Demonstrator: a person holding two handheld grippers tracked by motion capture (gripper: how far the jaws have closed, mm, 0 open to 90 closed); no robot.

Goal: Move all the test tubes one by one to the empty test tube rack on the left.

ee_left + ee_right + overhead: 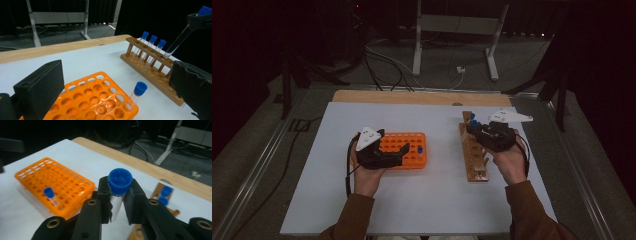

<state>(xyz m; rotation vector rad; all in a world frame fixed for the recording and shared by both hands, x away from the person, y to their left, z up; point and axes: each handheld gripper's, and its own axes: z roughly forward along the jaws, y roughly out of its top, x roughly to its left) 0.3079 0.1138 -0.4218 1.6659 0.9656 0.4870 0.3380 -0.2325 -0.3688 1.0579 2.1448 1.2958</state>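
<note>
An orange tube rack [412, 150] lies left of centre on the white table and holds one blue-capped tube [136, 96] near its right end. My left gripper [393, 142] stands open, its jaws wide apart around the rack's left part, with nothing held [117, 72]. On the right is a wooden rack [474, 157] with three blue-capped tubes [150, 48] at its far end. Above that rack my right gripper [119, 192] is shut on a blue-capped tube [120, 181], gripped just under the cap. The tube hangs tilted [177, 41], clear of the holes.
The white sheet [437, 200] covers a wooden tabletop [412, 96] whose far edge shows. Behind it are a metal stand [457, 30] and cables on the floor. Bare sheet lies between the two racks and in front of them.
</note>
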